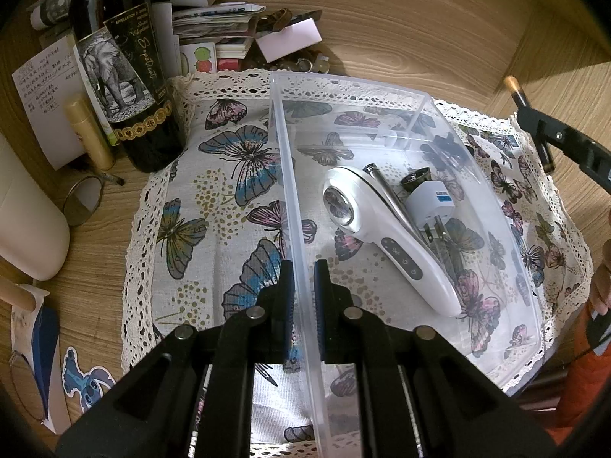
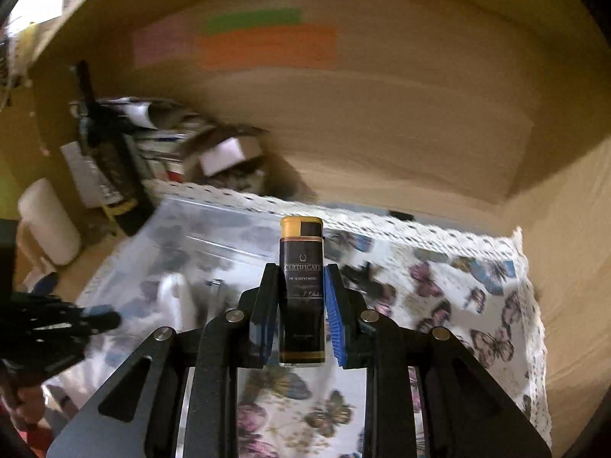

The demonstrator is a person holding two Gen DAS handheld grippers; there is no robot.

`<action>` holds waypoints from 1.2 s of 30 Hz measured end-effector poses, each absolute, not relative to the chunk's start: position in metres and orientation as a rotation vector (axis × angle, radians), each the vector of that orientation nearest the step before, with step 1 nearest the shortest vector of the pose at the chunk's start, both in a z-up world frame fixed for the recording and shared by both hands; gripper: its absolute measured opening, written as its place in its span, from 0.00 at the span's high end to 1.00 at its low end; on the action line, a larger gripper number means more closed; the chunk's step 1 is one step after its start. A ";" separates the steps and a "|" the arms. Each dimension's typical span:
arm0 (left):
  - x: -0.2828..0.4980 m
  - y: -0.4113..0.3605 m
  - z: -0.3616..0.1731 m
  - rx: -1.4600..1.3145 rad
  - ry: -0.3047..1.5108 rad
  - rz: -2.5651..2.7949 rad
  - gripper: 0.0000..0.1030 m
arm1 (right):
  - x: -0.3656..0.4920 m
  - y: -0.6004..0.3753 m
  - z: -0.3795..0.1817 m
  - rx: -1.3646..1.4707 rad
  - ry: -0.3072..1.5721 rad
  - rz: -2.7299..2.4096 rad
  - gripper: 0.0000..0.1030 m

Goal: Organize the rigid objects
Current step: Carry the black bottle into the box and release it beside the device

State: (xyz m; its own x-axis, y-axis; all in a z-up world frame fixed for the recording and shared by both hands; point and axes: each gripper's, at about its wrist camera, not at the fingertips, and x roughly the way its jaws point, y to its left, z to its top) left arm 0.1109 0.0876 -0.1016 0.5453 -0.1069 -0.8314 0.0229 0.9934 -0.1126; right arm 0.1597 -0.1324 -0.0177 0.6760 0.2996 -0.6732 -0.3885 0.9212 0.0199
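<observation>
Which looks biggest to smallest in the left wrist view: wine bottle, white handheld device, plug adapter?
As they appear:
1. wine bottle
2. white handheld device, lying in the clear bin
3. plug adapter
The fisheye stretches things and the bottle's top is cut off, so the order of the first two is unsure.

Your right wrist view smears the bin (image 2: 214,229) and bottle (image 2: 110,152); the tool pads hide the lighter's (image 2: 301,267) sides.

left gripper (image 1: 303,286) astride clear bin (image 1: 290,175) wall; white device (image 1: 385,229) inside
</observation>
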 end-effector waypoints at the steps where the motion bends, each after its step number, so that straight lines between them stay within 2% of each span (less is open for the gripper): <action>1: 0.111 0.088 -0.102 -0.092 0.992 -0.077 0.91 | 0.158 -0.128 -0.016 -0.132 0.728 0.403 0.79; 11: 0.111 0.087 -0.102 -0.092 0.991 -0.077 0.91 | 0.154 -0.085 -0.027 -0.183 0.772 0.519 0.79; 22: 0.111 0.087 -0.102 -0.092 0.991 -0.077 0.91 | 0.175 -0.064 -0.072 -0.191 0.944 0.572 0.79; 31: 0.110 0.088 -0.102 -0.093 0.990 -0.077 0.91 | 0.172 -0.054 -0.077 -0.208 0.976 0.567 0.79; 36: 0.111 0.088 -0.102 -0.093 0.991 -0.078 0.91 | 0.167 -0.058 -0.068 -0.200 0.943 0.557 0.75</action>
